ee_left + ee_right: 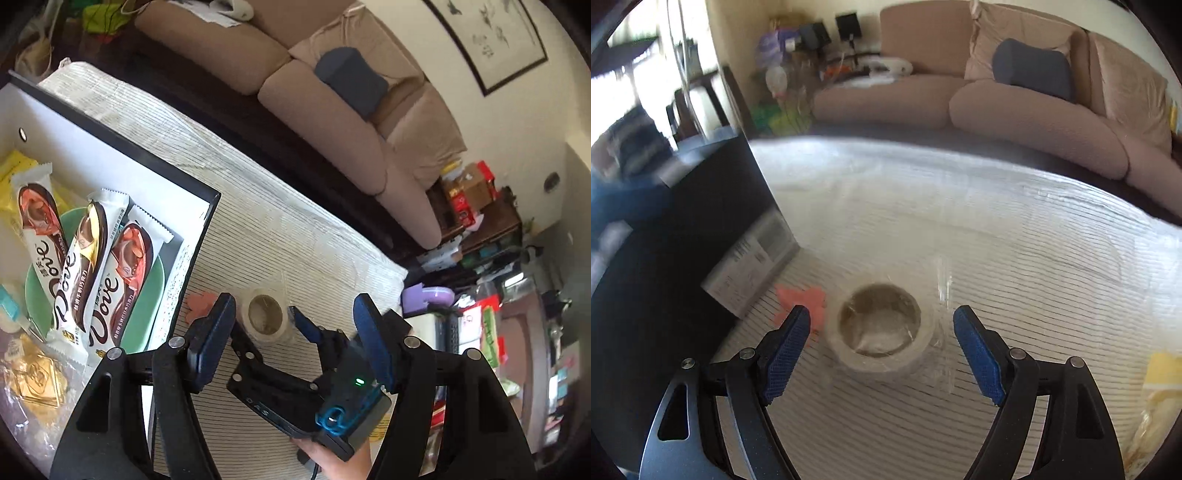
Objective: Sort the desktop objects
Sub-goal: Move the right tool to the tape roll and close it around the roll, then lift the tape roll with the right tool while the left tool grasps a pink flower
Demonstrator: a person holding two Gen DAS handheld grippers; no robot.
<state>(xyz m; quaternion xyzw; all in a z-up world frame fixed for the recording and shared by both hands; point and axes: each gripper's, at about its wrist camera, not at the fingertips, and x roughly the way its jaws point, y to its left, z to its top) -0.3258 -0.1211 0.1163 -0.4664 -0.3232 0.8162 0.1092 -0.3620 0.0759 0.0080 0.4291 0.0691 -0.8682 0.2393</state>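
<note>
Three Dove chocolate bars already lie in the box, but the tape roll still sits on the table between the right gripper's open, empty jaws, and the left gripper is open and empty too.

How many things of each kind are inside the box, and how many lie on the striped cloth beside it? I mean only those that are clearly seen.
Dove chocolate bars in the box: 3
Green plate under them: 1
Tape roll on the cloth: 1
Pink paper scrap on the cloth: 1
Total: 6
</note>
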